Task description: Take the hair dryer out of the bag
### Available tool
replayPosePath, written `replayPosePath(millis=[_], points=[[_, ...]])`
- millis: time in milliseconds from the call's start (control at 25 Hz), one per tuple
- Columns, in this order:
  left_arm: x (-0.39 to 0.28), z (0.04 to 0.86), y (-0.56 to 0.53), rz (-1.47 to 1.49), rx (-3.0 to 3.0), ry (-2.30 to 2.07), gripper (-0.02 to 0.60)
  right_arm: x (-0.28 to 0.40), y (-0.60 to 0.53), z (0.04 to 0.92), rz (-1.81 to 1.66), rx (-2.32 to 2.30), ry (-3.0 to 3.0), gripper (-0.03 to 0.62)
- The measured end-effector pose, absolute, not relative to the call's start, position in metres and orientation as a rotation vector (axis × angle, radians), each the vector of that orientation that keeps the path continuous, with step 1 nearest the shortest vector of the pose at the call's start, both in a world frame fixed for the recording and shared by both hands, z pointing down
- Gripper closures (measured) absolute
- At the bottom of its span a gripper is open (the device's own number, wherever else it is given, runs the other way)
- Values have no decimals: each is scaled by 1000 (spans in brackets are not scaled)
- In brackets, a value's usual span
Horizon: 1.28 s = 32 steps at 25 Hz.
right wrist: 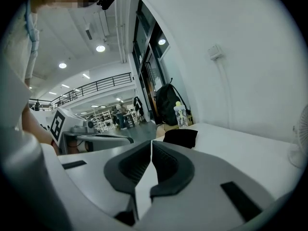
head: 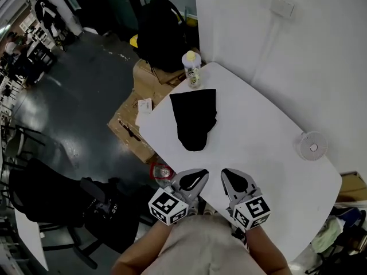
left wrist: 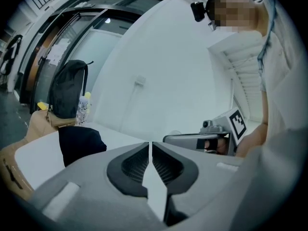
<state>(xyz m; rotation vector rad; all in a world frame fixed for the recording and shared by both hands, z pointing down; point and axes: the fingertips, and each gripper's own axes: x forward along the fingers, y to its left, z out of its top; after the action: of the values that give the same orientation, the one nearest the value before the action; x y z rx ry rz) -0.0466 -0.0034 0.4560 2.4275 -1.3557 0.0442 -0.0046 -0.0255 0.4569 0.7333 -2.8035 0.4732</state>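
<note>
The left hand-held gripper (head: 195,179) and the right hand-held gripper (head: 234,182) are held at the near edge of the table (head: 258,142), each with its jaws closed together and nothing between them. The black bag (head: 195,119) lies well beyond them, toward the far left. The hair dryer is not seen and is presumably inside. Unless pinned, the limp bag could be dragged off the left edge or pushed into the bottle (head: 192,69) just beyond.

My left gripper (head: 198,176), right gripper (head: 230,177): grey, black jaw linings, cubes with black-white square markers. Plain black soft fabric bag (head: 195,119); white rounded table (head: 258,153); small white round fan (head: 312,146); clear plastic bottle (head: 194,70), yellow cap.
</note>
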Motion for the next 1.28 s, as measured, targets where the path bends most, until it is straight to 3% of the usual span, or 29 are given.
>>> replayPosePath(millis=[560, 840, 1280], points=[[-78, 514, -47, 397, 2383, -1503, 565, -6, -51, 477, 507, 767, -2769, 576], [-84, 541, -57, 515, 2350, -1487, 458, -4, -54, 479, 504, 785, -2764, 576], [-85, 563, -74, 652, 2323, -1476, 376, 1, -60, 488, 526, 802, -2746, 576]])
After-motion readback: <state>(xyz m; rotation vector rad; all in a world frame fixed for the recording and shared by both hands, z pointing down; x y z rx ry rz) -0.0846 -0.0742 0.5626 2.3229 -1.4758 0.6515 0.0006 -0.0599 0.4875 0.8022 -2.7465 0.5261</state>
